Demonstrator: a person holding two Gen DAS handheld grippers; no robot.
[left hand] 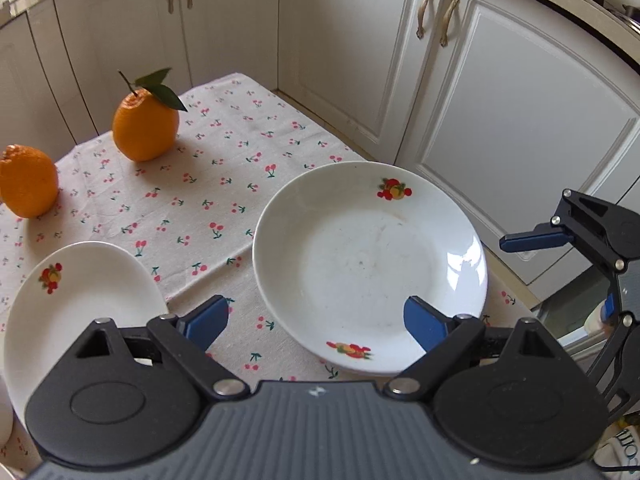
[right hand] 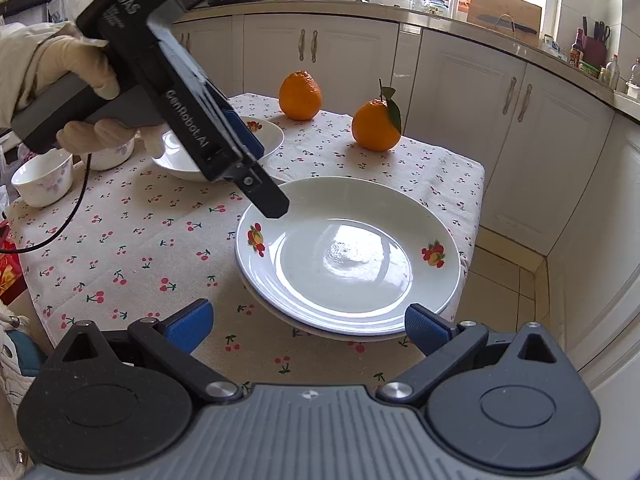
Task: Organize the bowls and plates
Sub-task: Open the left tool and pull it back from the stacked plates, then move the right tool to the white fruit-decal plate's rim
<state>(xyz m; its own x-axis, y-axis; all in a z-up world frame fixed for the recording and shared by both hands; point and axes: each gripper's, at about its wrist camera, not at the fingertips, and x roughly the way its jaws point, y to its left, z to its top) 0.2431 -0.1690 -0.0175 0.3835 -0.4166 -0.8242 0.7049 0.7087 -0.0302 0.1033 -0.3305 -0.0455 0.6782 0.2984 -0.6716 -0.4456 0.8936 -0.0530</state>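
Observation:
A white plate with fruit prints [left hand: 368, 264] lies on the cherry-print tablecloth [left hand: 224, 184]; in the right wrist view it [right hand: 348, 256] rests on top of another plate near the table's right edge. A second fruit-print plate [left hand: 80, 312] lies to the left, and shows behind the left gripper in the right wrist view [right hand: 272, 136]. My left gripper [left hand: 316, 320] is open and empty, hovering above the large plate's near-left rim; it also shows in the right wrist view [right hand: 264, 196]. My right gripper [right hand: 308, 326] is open and empty, just in front of the stacked plates.
Two oranges [left hand: 144, 126] [left hand: 26, 180] stand at the far side of the table. Two small white bowls [right hand: 42, 178] [right hand: 110, 156] stand at the left. White cabinets [left hand: 460, 80] surround the table. The table edge [right hand: 476, 216] is close beside the stacked plates.

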